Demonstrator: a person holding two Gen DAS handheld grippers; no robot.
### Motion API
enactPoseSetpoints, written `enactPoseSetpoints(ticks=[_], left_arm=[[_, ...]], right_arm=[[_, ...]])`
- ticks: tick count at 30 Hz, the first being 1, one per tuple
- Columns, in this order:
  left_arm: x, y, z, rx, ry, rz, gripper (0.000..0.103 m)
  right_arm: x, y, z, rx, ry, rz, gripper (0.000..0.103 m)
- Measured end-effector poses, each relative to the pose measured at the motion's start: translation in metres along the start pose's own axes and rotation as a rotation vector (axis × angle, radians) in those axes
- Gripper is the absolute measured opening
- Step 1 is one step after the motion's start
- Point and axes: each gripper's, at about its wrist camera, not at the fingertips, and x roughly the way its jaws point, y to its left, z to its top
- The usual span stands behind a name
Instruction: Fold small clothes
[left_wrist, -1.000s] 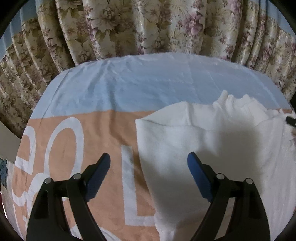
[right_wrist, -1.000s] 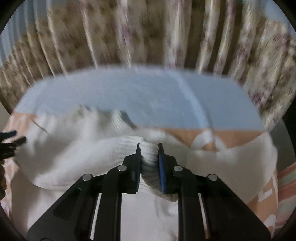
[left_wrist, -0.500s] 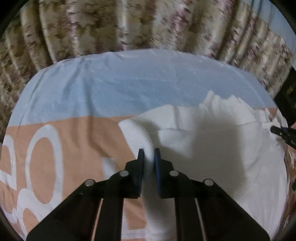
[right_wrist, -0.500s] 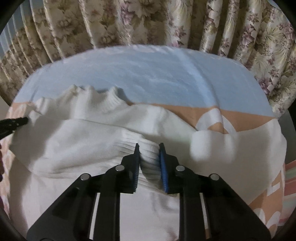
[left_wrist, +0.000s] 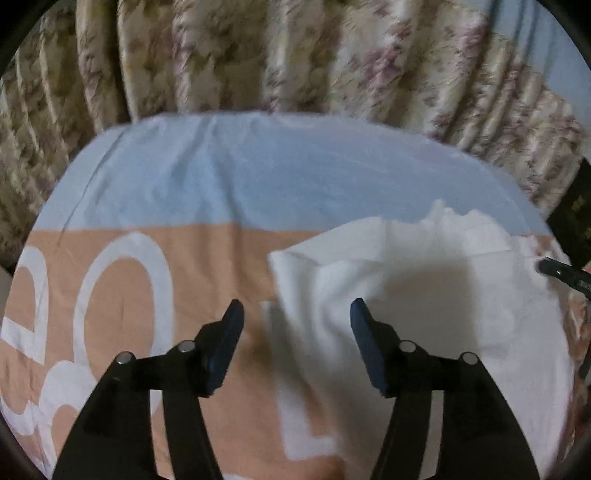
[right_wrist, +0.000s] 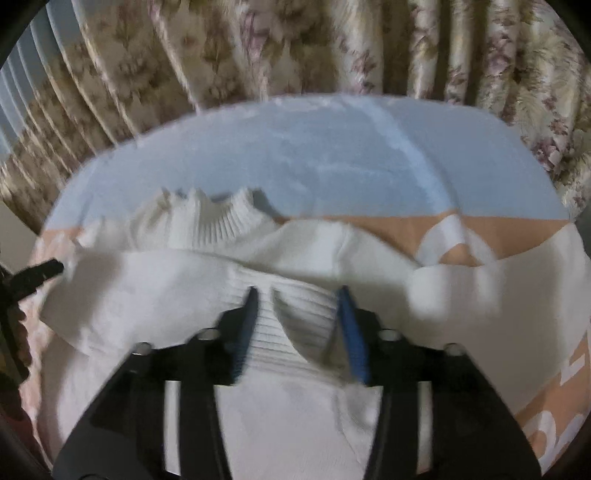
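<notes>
A small white knit sweater (left_wrist: 424, 295) lies on the bed, its ribbed collar (right_wrist: 221, 225) toward the curtain and a sleeve folded across the body. My left gripper (left_wrist: 295, 321) hovers over the sweater's left folded edge; its jaws are opening, and the edge lies below them without touching the pads. In the right wrist view my right gripper (right_wrist: 297, 306) is opening too. The ribbed sleeve cuff (right_wrist: 291, 325) rests loose between its blue pads, which stand apart from it. The other gripper's black tip (right_wrist: 40, 273) shows at the left edge.
The sheet has a pale blue band (left_wrist: 277, 177) at the far side and an orange part with large white letters (left_wrist: 125, 295) nearer me. Floral curtains (left_wrist: 295, 55) hang right behind the bed. A dark object (left_wrist: 576, 221) sits at the right edge.
The left gripper shut at the sweater's left edge half a second ago, then opened and drew back slightly. The right gripper, shut on the ribbed cuff before, has parted and let it go.
</notes>
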Motion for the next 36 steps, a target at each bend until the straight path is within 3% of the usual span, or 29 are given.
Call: enactPoseSetpoints(ticks=[3,6,8,10,11,18,21,26,28,30,36], left_arm=[[-0.011,-0.032,-0.007,0.080,-0.006,-0.018,0.065],[-0.001,-0.061,-0.018,0.137,0.036,-0.047,0.065],[0.014,-0.076,-0.027,0.169,0.077,-0.047,0.065],[0.024,-0.080,-0.031,0.190,0.092,-0.006,0.065],[0.024,-0.082,-0.032,0.202,0.083,0.003,0.065],[0.018,-0.077,-0.037,0.202,0.093,0.015,0.065],[0.023,-0.076,-0.039,0.198,0.096,0.029,0.065],[0.013,-0.077,-0.040,0.204,0.082,0.049,0.065],[0.006,-0.082,-0.039,0.205,0.062,0.050,0.073],[0.000,-0.087,-0.037,0.203,0.032,0.064,0.089],[-0.011,-0.119,-0.025,0.199,-0.018,0.029,0.093]], right_arm=[[-0.004,0.000,-0.007,-0.003,0.025,0.016,0.051],[0.013,0.007,-0.019,-0.017,0.110,-0.027,0.052],[0.019,0.007,-0.025,-0.006,0.103,-0.028,0.046],[0.009,0.008,-0.026,-0.020,0.072,-0.036,0.017],[0.006,0.007,-0.026,-0.014,0.069,-0.021,0.013],[-0.004,-0.010,-0.035,0.020,0.087,-0.016,0.013],[0.002,-0.016,-0.036,0.019,0.080,-0.005,0.020],[-0.033,-0.034,-0.035,0.047,0.004,0.008,0.030],[-0.053,-0.049,-0.036,0.063,-0.045,0.000,0.046],[-0.070,-0.065,-0.037,0.071,-0.092,-0.069,0.066],[-0.087,-0.120,-0.048,0.115,-0.131,-0.230,0.088]])
